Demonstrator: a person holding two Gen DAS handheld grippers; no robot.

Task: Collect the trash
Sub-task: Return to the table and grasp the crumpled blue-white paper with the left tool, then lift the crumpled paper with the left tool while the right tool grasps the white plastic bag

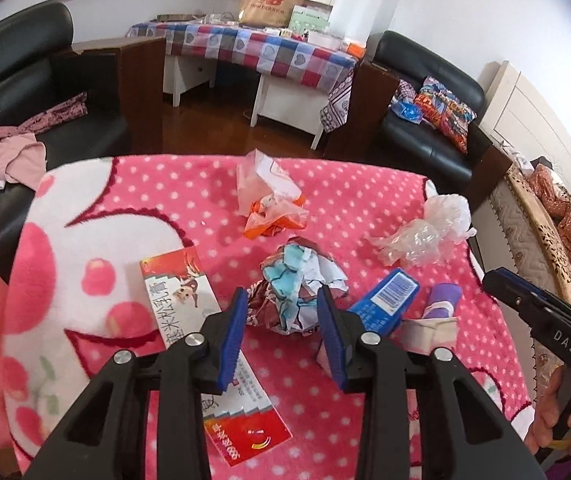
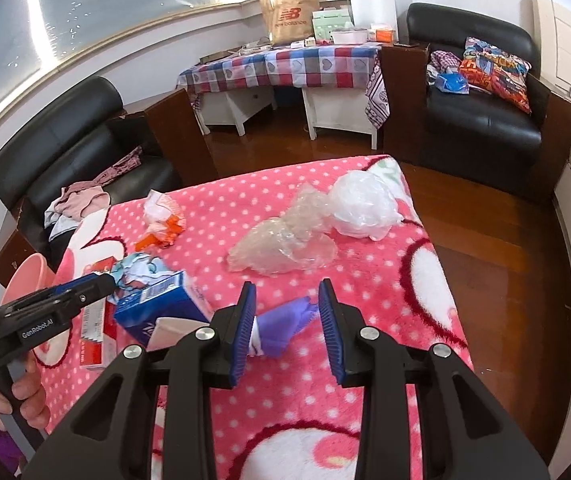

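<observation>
Left gripper open, straddled crumpled paper wad; needed deeper reach w/ pads before squeezing. Right gripper open, purple wrapper at 6 o'clock, ungripped.

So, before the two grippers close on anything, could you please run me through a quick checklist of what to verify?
1. Left gripper lined up on the crumpled paper ball: ok, the ball sits between its fingertips.
2. Left gripper pressing on the ball: cannot tell.
3. Right gripper open around the purple wrapper: ok, with a gap on its right side.
4. Blue box clear of the right gripper: ok, it lies to the left.
5. Pink bin within view for the drop: ok, at the blanket's left edge.
6. Clear plastic and orange wrapper uncollected: not ok.
</observation>
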